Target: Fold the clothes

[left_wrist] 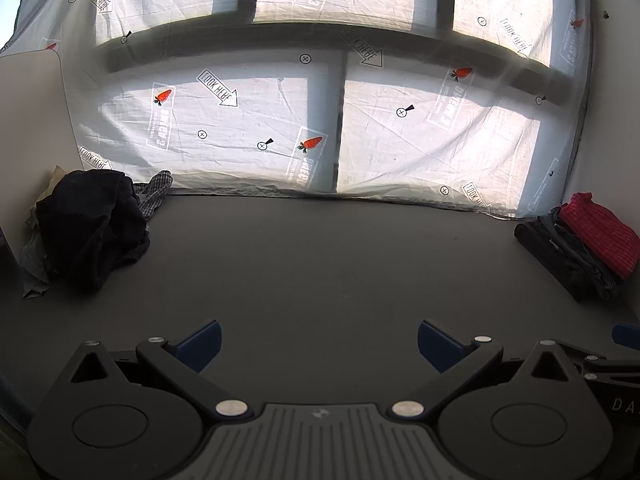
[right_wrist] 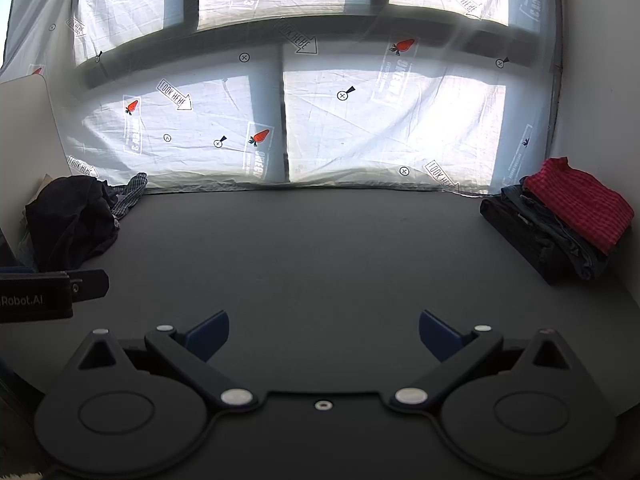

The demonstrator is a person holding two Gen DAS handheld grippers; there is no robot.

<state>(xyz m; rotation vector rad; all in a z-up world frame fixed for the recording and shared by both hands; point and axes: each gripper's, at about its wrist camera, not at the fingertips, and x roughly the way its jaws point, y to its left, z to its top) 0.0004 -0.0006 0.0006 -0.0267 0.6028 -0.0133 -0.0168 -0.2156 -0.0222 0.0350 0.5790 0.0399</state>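
I had both the left tool and the right tool spread wide, empty over the counter. Crumpled heap at the far left corner, folded stack far right. Risk: snagging two tangled garments together.

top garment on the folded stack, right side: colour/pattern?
Red with a fine darker check, the top garment; clearest in the right wrist view.

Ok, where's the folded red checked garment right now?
The folded red checked garment tops the dark folded stack at the grey table's far right, against the white wall.
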